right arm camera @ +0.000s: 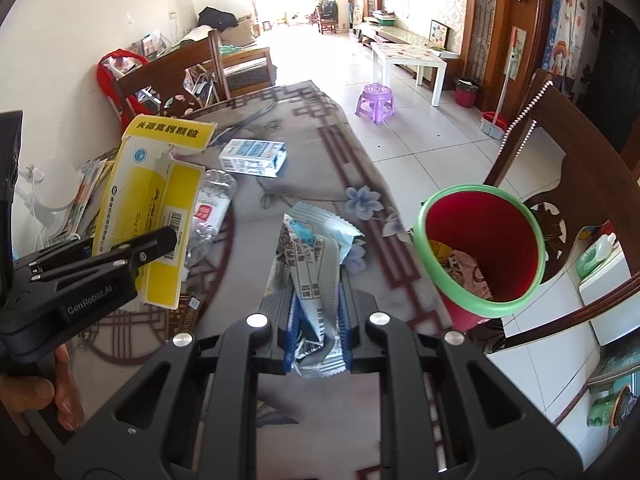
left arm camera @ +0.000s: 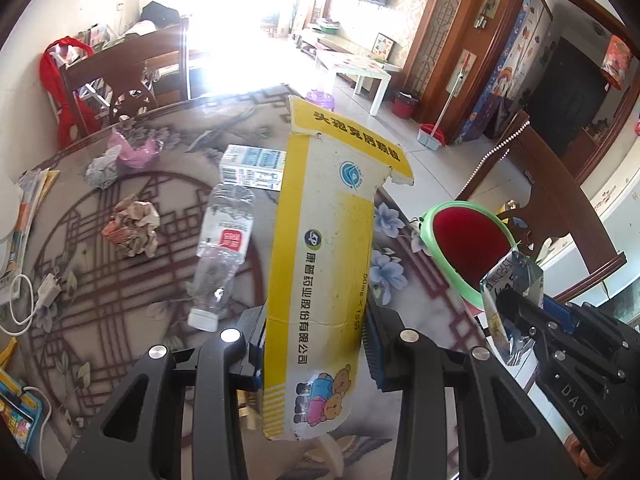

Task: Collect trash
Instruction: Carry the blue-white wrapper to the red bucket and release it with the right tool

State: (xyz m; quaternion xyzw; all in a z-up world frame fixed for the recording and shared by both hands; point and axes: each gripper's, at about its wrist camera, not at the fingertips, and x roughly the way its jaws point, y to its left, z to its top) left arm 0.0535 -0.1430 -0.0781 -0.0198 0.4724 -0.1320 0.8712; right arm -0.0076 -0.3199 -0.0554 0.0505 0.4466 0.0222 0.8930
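Note:
My left gripper [left arm camera: 316, 344] is shut on a torn yellow and white medicine box [left arm camera: 332, 248], held upright above the table; it also shows in the right wrist view [right arm camera: 152, 208]. My right gripper [right arm camera: 316, 320] is shut on a crumpled blue and silver snack wrapper [right arm camera: 316, 256], also seen in the left wrist view [left arm camera: 512, 292]. A red bin with a green rim [right arm camera: 480, 256] stands at the table's right edge, right of both grippers, with some trash inside. An empty plastic bottle [left arm camera: 224, 248], a small blue and white carton [left arm camera: 252, 166] and crumpled paper [left arm camera: 134, 228] lie on the table.
The patterned table [left arm camera: 120, 300] also holds a grey paper ball [left arm camera: 102, 172], a pink wrapper [left arm camera: 138, 150], a white charger with cable [left arm camera: 44, 292] and magazines [left arm camera: 28, 208] at the left. Wooden chairs [right arm camera: 576, 184] stand at the right and far side.

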